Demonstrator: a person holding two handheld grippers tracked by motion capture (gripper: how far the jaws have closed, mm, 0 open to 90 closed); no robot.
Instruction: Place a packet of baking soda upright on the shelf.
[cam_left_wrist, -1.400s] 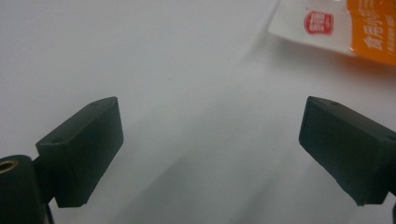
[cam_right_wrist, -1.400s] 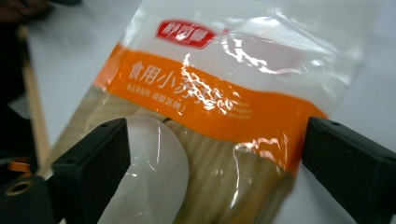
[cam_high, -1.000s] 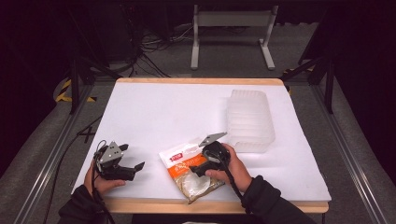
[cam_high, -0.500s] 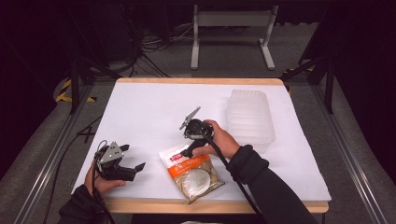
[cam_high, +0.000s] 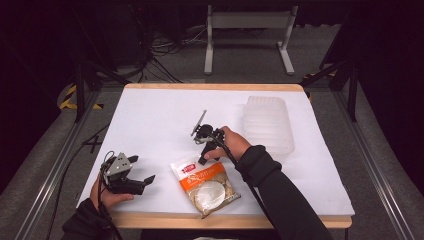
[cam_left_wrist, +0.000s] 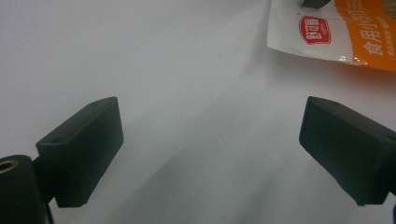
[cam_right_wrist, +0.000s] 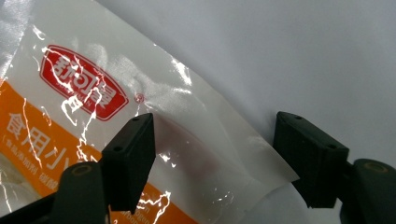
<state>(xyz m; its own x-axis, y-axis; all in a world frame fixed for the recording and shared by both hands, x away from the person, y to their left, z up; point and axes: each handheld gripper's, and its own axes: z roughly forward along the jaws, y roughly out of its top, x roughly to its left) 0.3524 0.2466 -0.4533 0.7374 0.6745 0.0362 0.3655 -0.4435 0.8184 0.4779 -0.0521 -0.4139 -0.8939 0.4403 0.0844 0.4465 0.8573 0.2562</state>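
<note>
**Right gripper over the packet's corner**

While my left gripper (cam_high: 142, 179) rested released near the table's (cam_high: 150, 115) front left corner, my right gripper (cam_right_wrist: 212, 156) hung over the packet (cam_high: 206, 186) by the front edge. Its jaws had just been closing, straddling the packet's white corner without pinching it.

black jaws — dark sleeves (cam_high: 280, 190)

The left hand-held gripper (cam_high: 142, 177) lies low, jaws wide apart. The right hand-held gripper (cam_high: 202, 157) points down, its jaws just closing partway, gripping nothing.
</note>
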